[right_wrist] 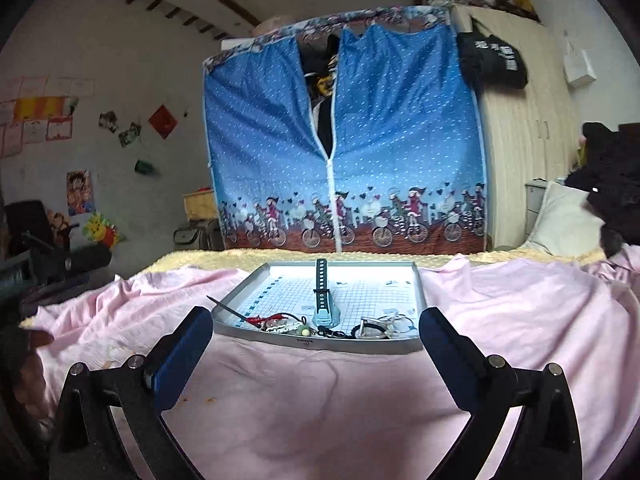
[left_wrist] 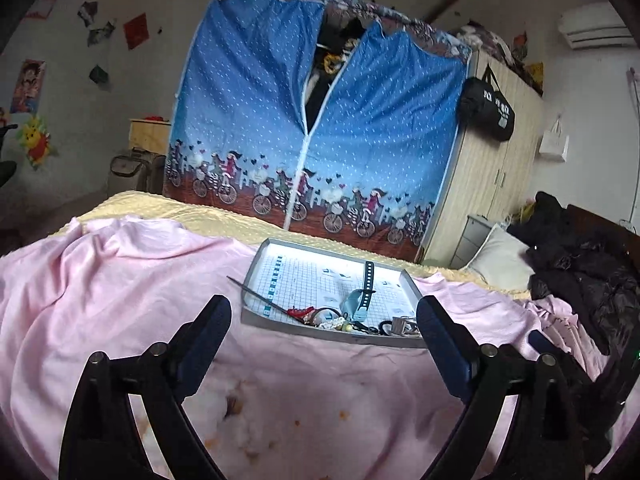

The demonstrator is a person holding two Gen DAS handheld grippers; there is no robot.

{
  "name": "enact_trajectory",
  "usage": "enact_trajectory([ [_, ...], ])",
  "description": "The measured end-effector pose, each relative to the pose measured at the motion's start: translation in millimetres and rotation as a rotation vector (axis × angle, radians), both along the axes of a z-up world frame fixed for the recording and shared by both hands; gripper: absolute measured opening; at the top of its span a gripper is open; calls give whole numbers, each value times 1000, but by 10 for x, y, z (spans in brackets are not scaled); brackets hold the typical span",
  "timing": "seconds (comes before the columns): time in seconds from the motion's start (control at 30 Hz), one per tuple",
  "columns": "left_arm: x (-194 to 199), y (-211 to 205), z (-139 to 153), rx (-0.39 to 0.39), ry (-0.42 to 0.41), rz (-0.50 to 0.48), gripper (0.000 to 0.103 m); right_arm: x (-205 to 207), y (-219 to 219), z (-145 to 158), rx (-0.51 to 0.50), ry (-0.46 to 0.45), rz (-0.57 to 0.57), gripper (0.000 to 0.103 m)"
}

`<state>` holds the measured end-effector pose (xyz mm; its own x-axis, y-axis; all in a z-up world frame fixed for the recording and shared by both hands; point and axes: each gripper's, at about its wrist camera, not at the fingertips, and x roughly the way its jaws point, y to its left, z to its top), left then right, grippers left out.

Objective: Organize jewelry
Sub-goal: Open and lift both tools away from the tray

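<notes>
Two wrist cameras look forward across a bed. Nearest in the left wrist view, the left gripper (left_wrist: pixel 324 312) hangs above a pink sheet (left_wrist: pixel 120 280) with its two dark fingers spread wide apart and nothing between them. In the right wrist view, the right gripper (right_wrist: pixel 316 320) is likewise spread wide and empty above the same sheet (right_wrist: pixel 500 312).

Just beyond both sets of fingertips, a shallow grey tray (right_wrist: pixel 418 292) lies flat on the sheet, its floor printed with a grid. The jewelry (right_wrist: pixel 288 322) is heaped along the tray's near edge: red pieces, beads, rings and metal clasps, too tangled to tell apart. A pale blue watch (right_wrist: pixel 326 312) sits among them, its dark strap running toward the tray's far side. A thin dark stick (right_wrist: pixel 228 308) pokes out over the tray's left rim.

Behind the tray runs a yellow blanket (right_wrist: pixel 360 257). Farther back stands a blue fabric wardrobe (right_wrist: pixel 400 140), its zip partly open, beside a pale wooden cupboard (right_wrist: pixel 524 128).
</notes>
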<state>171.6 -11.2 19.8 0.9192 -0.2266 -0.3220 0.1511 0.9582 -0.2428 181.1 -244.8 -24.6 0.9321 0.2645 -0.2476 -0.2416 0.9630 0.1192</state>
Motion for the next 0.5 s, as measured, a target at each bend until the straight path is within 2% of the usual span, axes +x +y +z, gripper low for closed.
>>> enact_trajectory([
  [0.1,-169,-7,-31,32,5,15,91,-260,-52,31,42,-25,-43,103],
  [0.23,-449,9,-79,103,-5,37,91,-606,-22,55,43,-58,-84,103],
  [0.3,-479,22,-95,121,17,20,91,-747,6,80,52,-84,-90,103],
  [0.4,-598,81,-80,91,8,19,91,-939,108,53,52,-78,-83,103],
  [0.5,-741,151,-105,76,-6,31,91,-1038,261,16,-17,-44,-94,103],
])
